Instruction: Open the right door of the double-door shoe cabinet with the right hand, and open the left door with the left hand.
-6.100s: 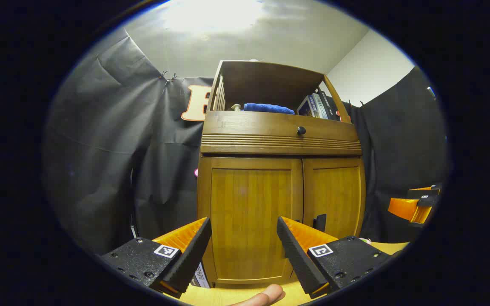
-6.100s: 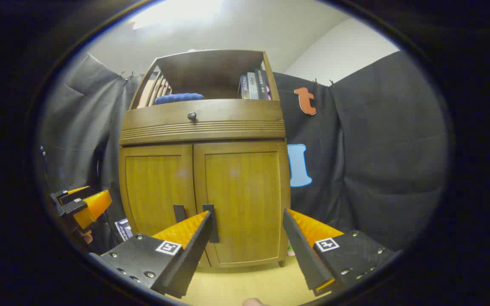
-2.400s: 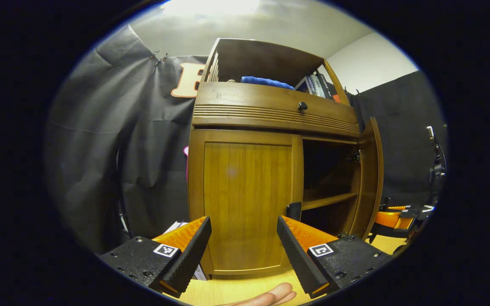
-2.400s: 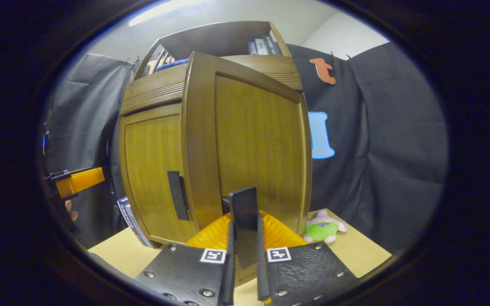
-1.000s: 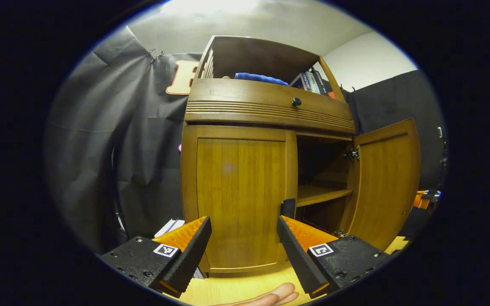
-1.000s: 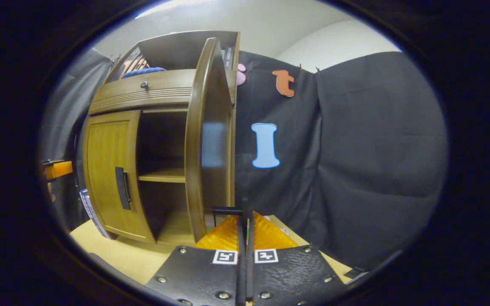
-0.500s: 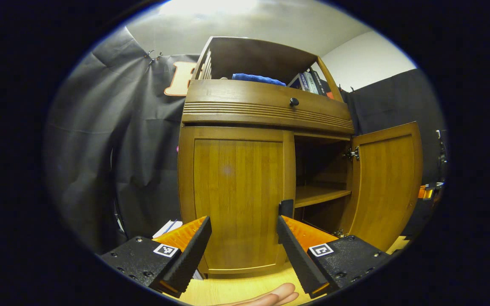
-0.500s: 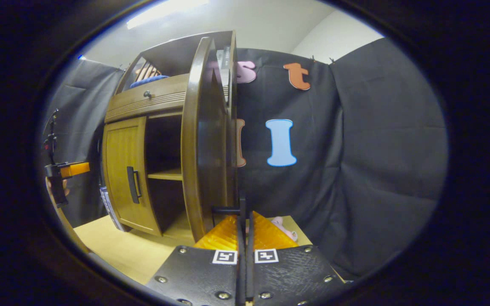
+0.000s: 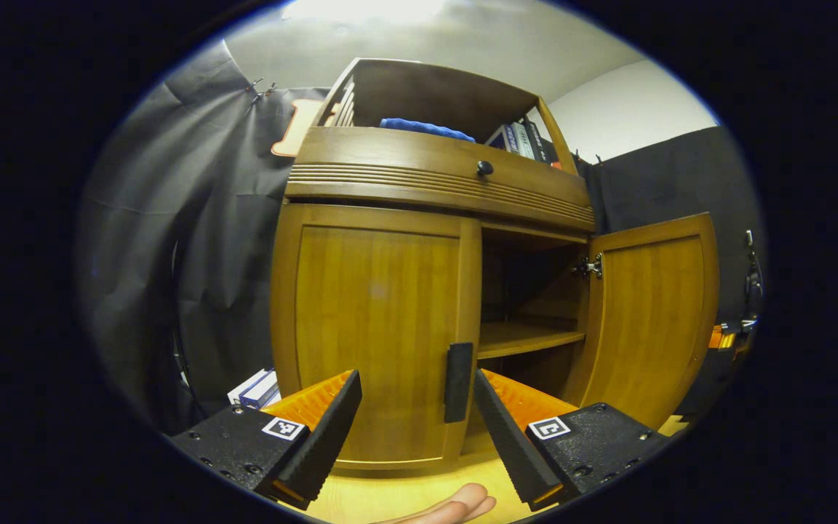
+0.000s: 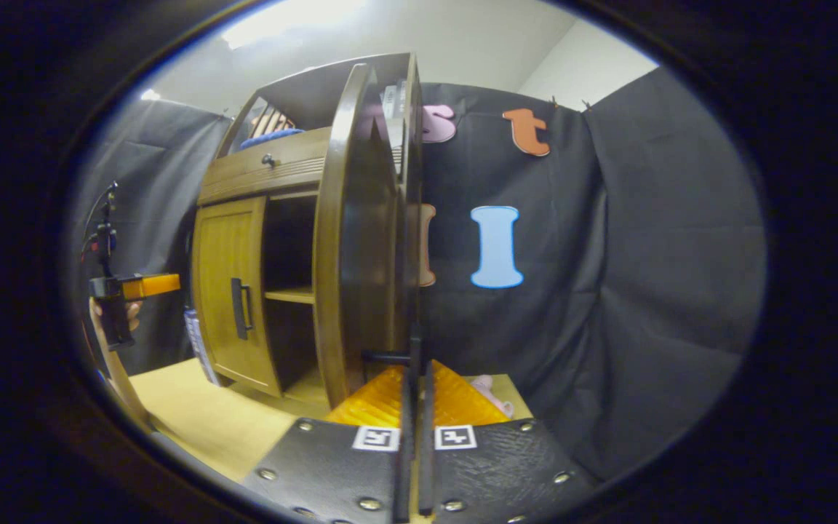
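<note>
The right door of the shoe cabinet is now standing wide open, having been shut six seconds ago, with the right gripper clamping its handle edge-on. The left gripper is closing in on the left door, so that door's handle is now sitting between its spread fingers.

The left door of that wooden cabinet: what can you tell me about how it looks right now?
The left door is a warm brown wooden panel with a raised frame, upright and closed, while the right door beside it stands swung open. A dark vertical handle sits low on its inner edge. The left gripper hovers open in front of that handle, not touching it.
</note>
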`<state>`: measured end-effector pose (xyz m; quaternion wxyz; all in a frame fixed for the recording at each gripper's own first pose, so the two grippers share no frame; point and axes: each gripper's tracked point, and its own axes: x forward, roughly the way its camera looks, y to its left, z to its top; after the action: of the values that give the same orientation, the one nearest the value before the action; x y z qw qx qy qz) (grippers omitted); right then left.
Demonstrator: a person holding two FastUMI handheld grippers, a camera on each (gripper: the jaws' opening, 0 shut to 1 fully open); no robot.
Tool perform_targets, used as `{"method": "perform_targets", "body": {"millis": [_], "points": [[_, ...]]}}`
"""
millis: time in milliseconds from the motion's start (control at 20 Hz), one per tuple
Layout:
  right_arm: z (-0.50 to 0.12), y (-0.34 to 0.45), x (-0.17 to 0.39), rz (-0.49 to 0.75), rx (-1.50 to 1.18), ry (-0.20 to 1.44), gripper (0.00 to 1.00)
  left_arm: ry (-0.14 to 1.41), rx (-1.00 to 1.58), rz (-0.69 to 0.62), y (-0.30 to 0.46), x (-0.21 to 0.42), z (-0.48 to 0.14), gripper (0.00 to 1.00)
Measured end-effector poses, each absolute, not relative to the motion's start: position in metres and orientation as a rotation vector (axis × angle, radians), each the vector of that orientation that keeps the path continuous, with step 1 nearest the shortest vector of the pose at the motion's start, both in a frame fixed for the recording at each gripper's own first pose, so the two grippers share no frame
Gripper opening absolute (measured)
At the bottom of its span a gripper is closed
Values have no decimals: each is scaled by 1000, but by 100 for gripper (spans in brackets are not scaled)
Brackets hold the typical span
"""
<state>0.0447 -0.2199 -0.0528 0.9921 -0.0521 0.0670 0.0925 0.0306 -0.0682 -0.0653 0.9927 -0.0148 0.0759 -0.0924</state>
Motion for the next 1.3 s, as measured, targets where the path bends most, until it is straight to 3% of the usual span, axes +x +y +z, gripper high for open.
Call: {"method": "perform_targets", "body": {"millis": [100,250,450,500,650,700,900,1000,1050,1150,1300], "points": [[-45,-225,29,147,-125,124,12,136,-4,-204,-82,39,-68,93],[-31,-238,13,81,-157,85,37,64,-7,-173,-91,61,-64,94],[-10,-237,-14,80,-68,14,93,125,2,-216,-120,82,-94,94],[-2,-231,-20,100,-40,-5,99,133,6,-215,-122,88,-100,96],[20,-230,-39,100,-32,-42,94,153,-15,-199,-126,109,-114,99],[28,-228,-45,98,-31,-57,99,149,-20,-193,-127,116,-116,99],[53,-200,-65,138,-23,-109,98,154,7,-172,-130,141,-132,96],[54,-181,-71,170,-36,-112,94,162,15,-164,-126,151,-138,71],[53,-173,-70,180,-49,-108,100,191,16,-160,-121,154,-144,58],[50,-160,-70,189,-61,-91,100,193,-30,-181,-121,153,-139,34],[45,-150,-65,174,-62,-62,98,237,-2,-214,-121,145,-141,31]]}}
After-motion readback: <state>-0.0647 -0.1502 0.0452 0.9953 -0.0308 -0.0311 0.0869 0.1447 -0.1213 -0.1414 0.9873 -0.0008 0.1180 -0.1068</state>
